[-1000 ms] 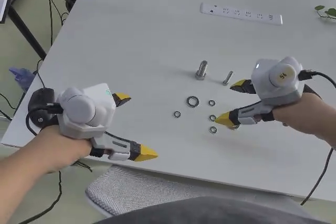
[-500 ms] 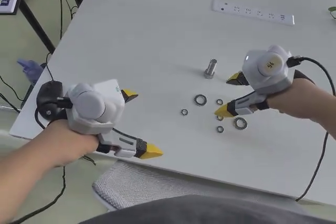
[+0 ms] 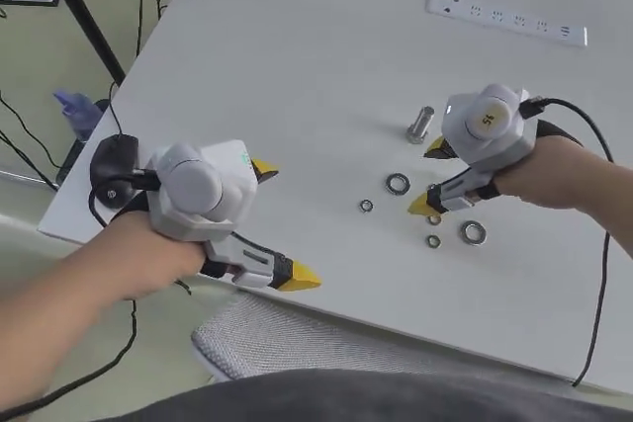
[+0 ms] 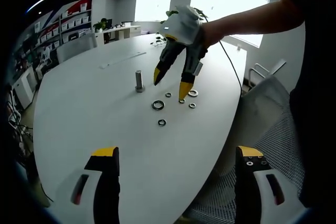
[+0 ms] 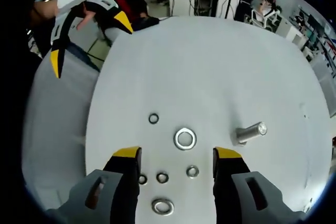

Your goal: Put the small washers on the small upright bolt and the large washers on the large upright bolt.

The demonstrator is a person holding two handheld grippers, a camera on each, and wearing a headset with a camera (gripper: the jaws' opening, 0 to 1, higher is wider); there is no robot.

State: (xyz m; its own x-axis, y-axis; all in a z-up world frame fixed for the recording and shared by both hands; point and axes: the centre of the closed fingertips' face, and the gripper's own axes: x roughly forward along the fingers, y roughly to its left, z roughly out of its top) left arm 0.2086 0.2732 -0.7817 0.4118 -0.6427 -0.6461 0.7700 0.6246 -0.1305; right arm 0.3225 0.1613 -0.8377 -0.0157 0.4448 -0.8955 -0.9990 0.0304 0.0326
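Sliding in since a second ago, the right gripper now hangs wide open and empty over the washers in the head view, with the large bolt just past its far tip. From the left gripper view, the left gripper is wide open and empty too, the washers far ahead. From the right gripper view, one large washer lies just ahead between the open jaws.

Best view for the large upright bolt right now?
Right gripper view: the large bolt is close and unobstructed, just past the jaw tips. In the head view it is small, beside the right gripper. In the left gripper view it is distant and small, though whole.
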